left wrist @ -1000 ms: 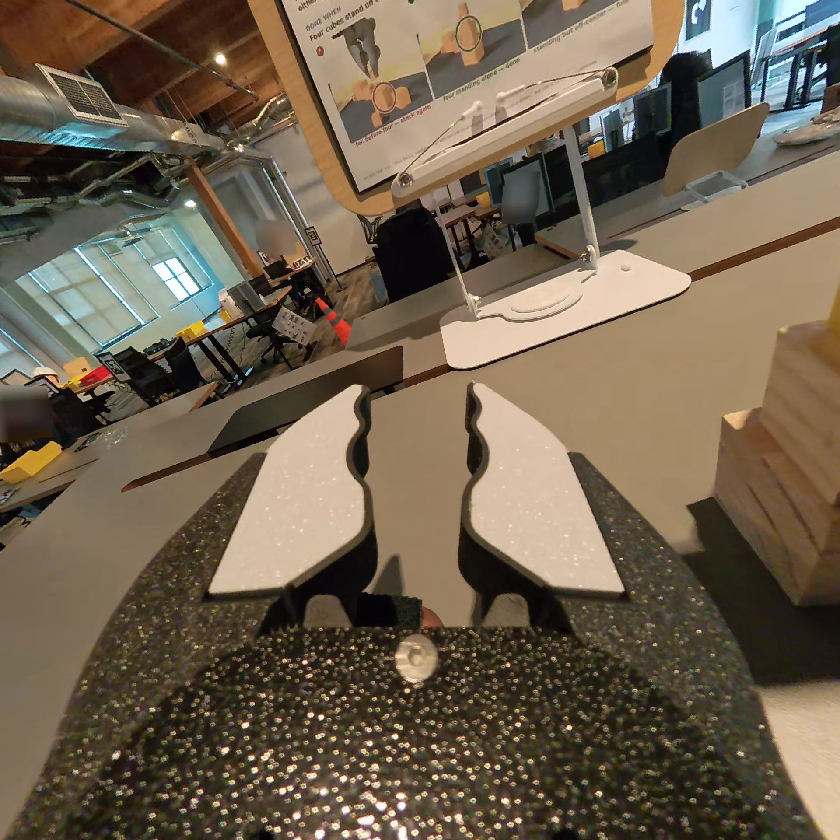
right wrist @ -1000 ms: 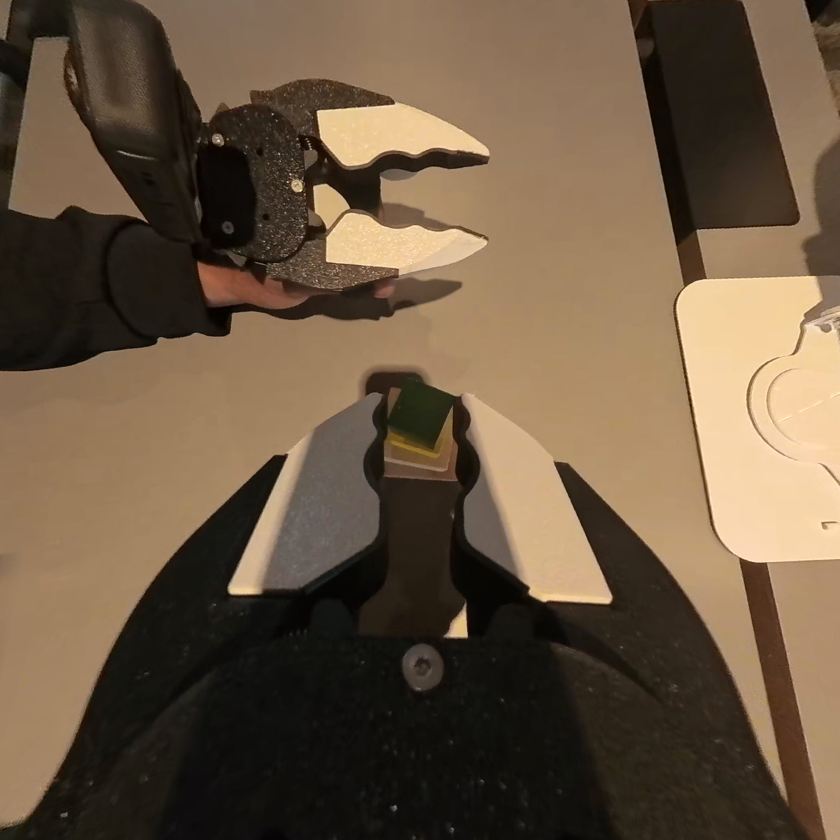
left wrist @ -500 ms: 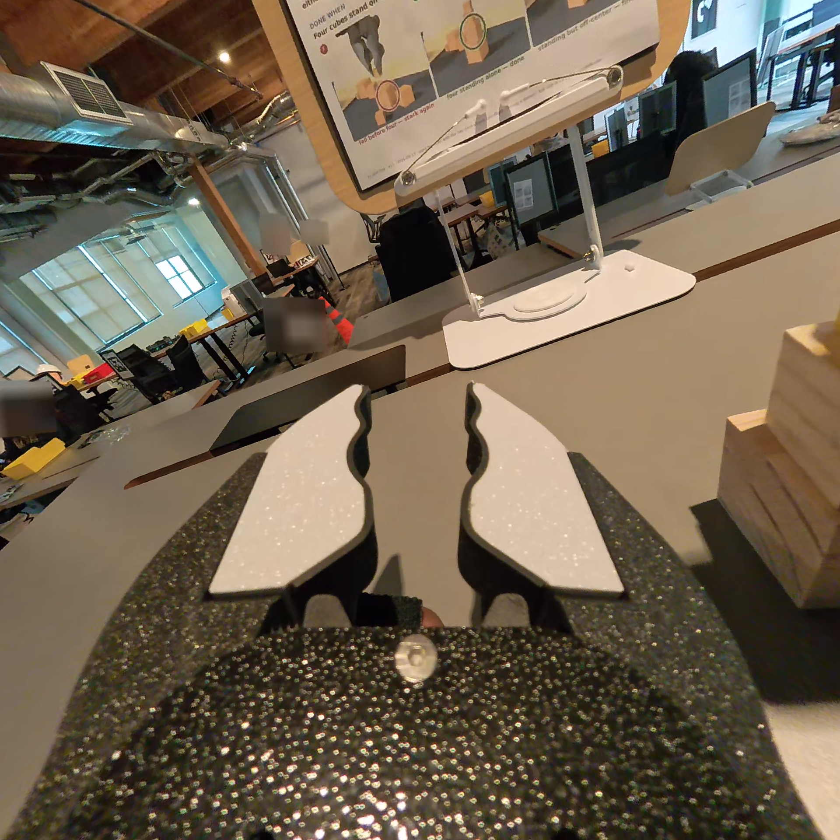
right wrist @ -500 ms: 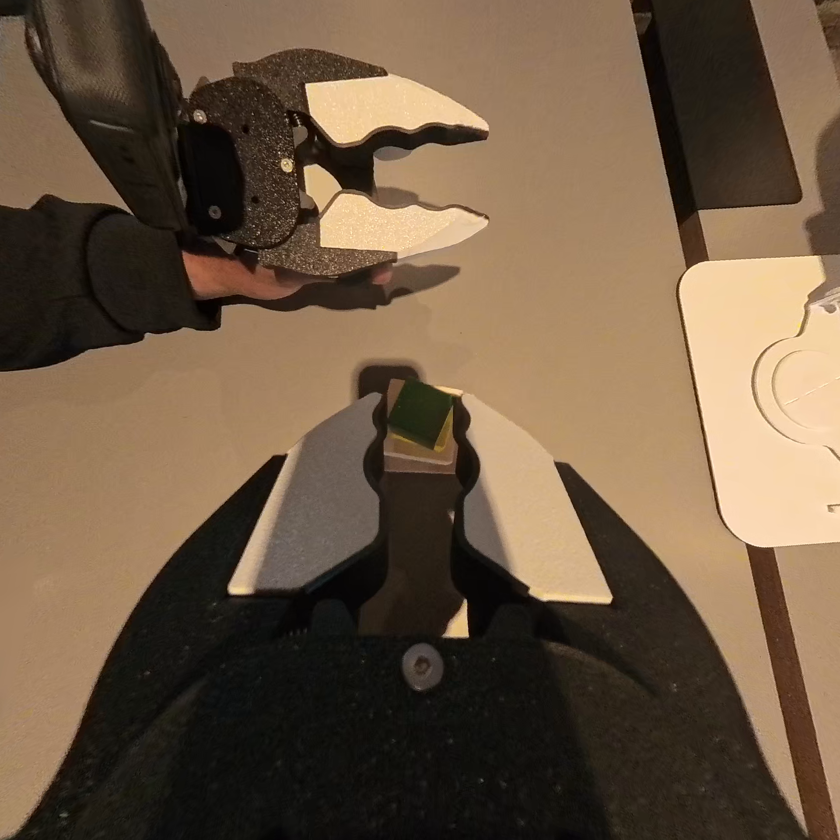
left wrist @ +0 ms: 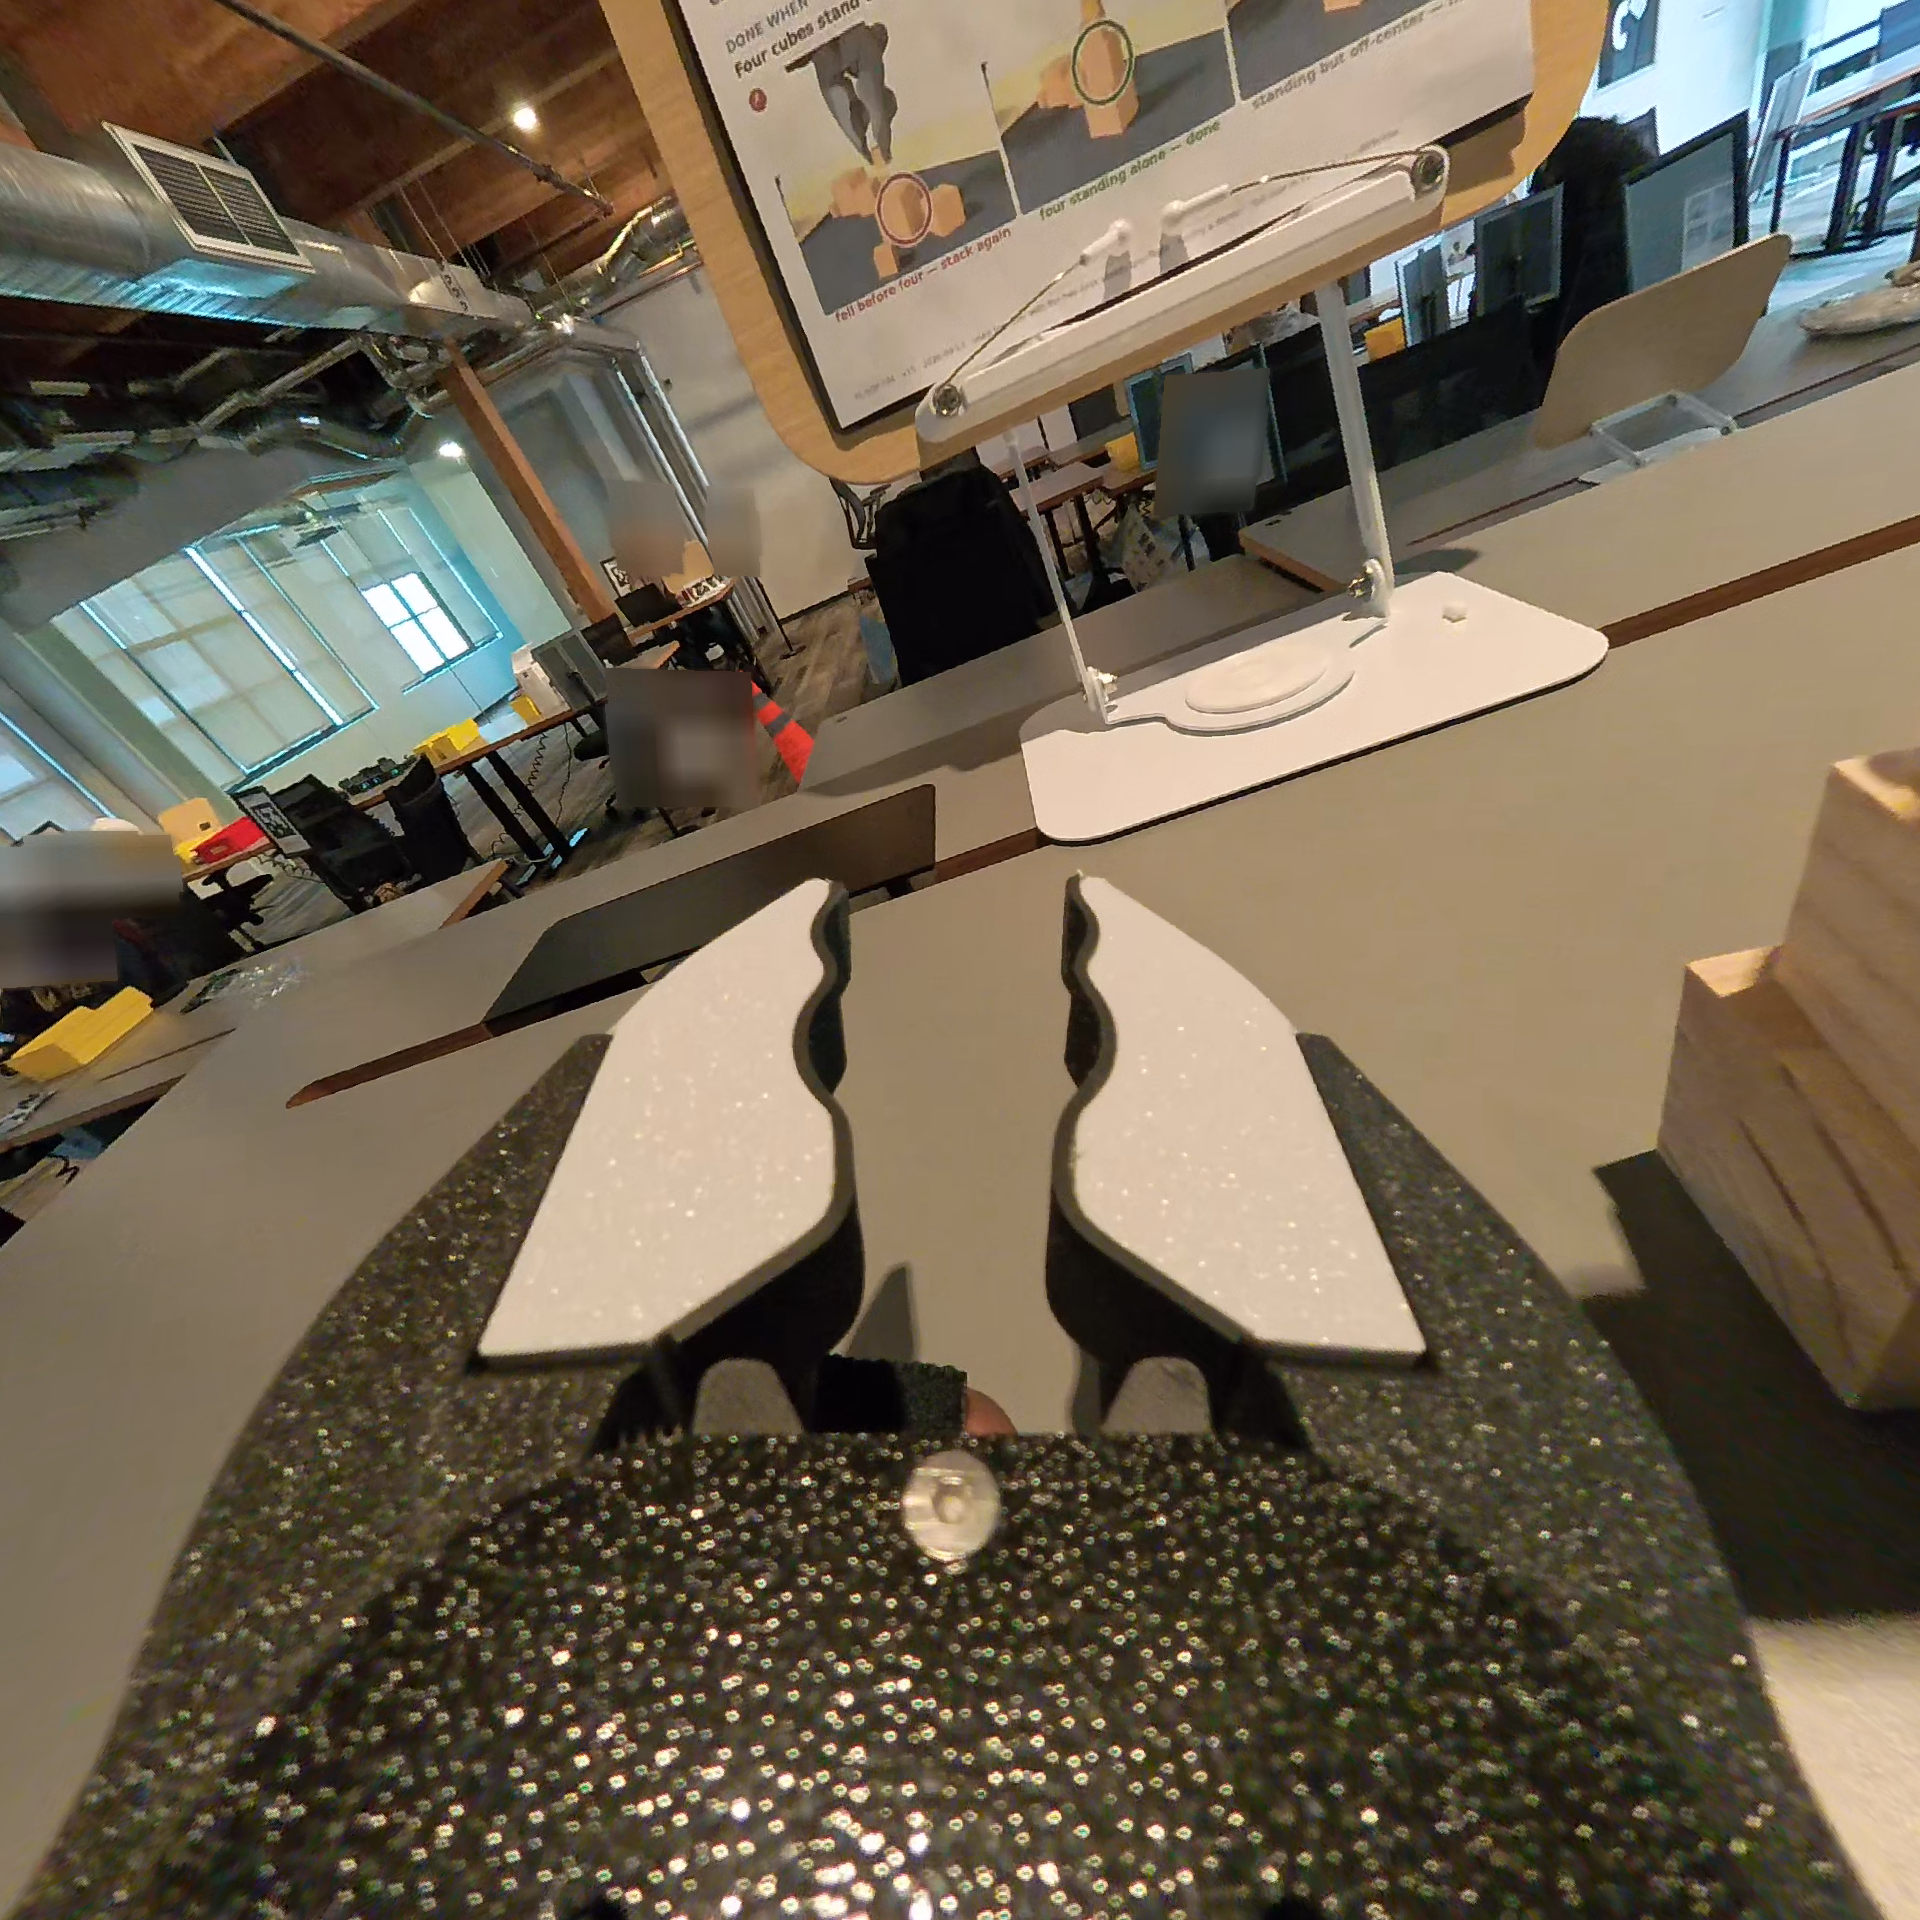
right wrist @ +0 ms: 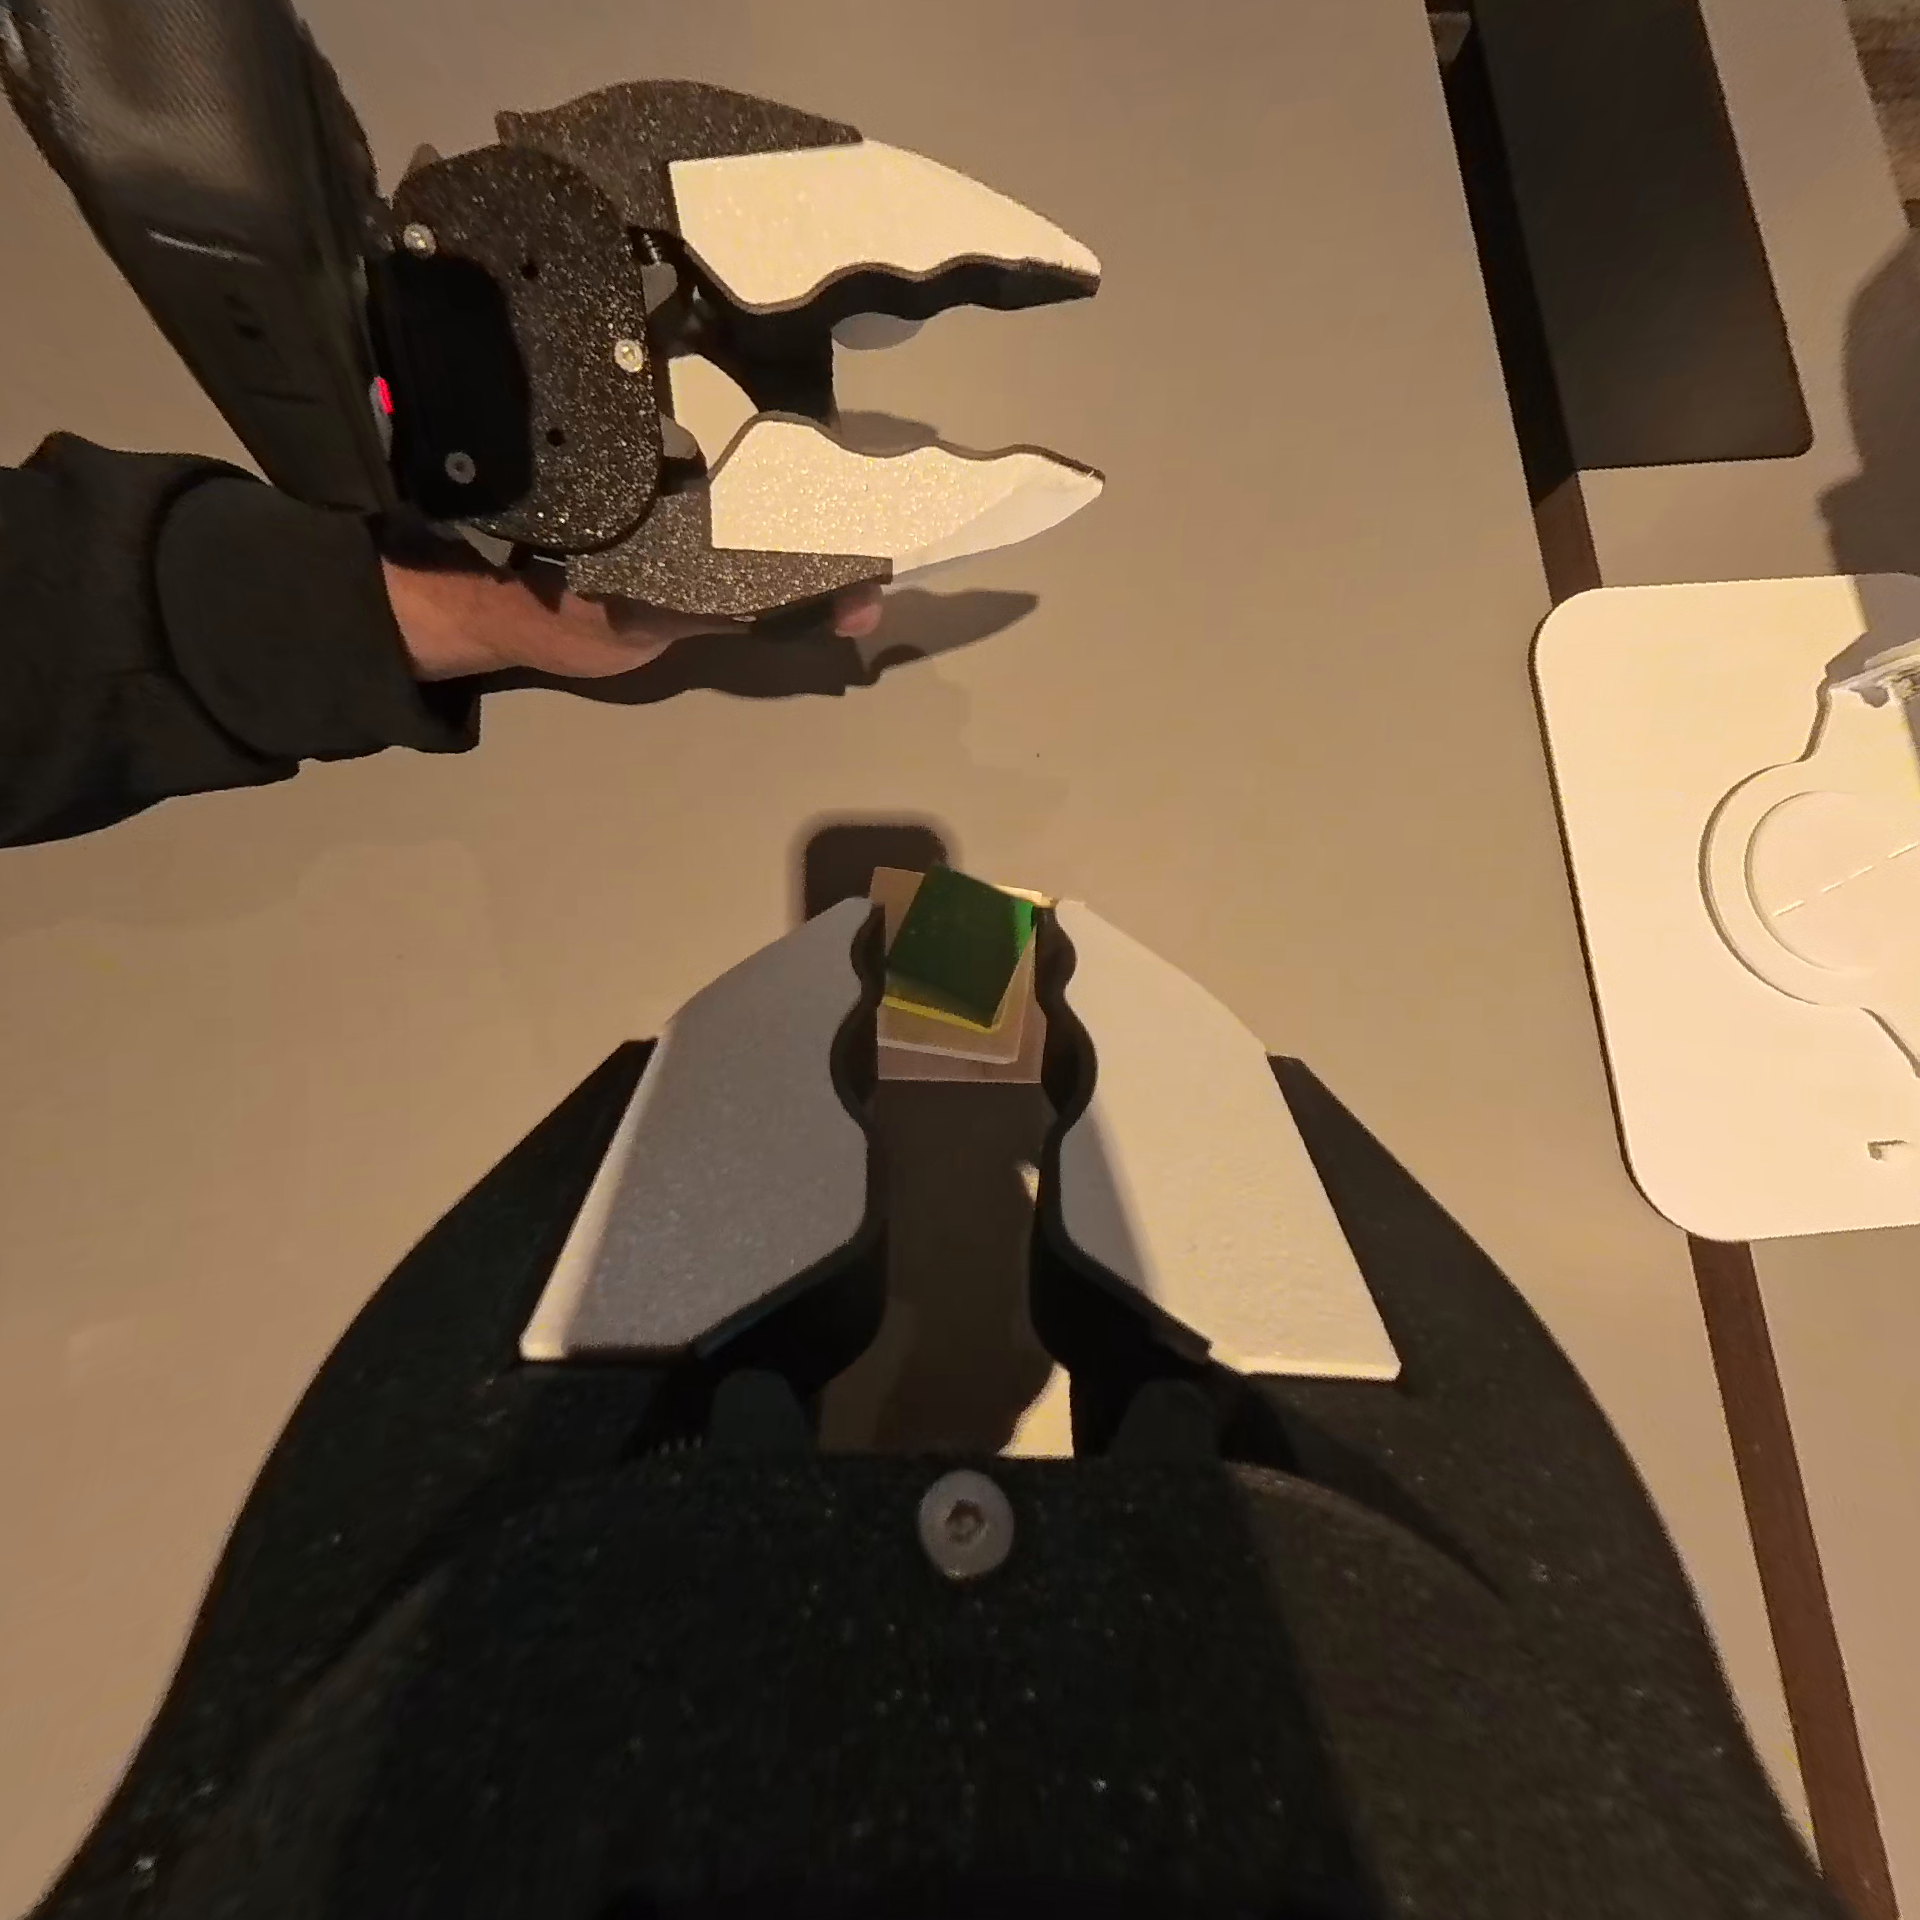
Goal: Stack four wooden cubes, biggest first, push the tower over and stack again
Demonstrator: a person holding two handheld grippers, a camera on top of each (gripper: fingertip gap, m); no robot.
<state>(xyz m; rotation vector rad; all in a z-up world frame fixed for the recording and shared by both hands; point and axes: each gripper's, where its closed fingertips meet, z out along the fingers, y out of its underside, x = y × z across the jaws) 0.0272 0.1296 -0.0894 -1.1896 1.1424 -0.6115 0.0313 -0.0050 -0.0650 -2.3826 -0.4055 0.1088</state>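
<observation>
A tower of wooden cubes stands on the grey table, seen from straight above in the right wrist view. Its small top cube has a green face and is turned a little against the cubes below. My right gripper hangs over the tower with its fingertips on either side of the top cube; a gap shows on the left, and it is open. My left gripper is open and empty, low over the table to the left of the tower. It also shows in the right wrist view.
A white stand base lies to the right of the tower and carries a tilted picture board. A dark flat panel lies at the table's far side by a brown seam. A person's sleeve and hand hold the left gripper. One gripper's finger ends stand about 15 cm off the other's.
My left gripper has drifted a little away from the tower, still open. My right gripper stays over the top cube with the same finger gap.
</observation>
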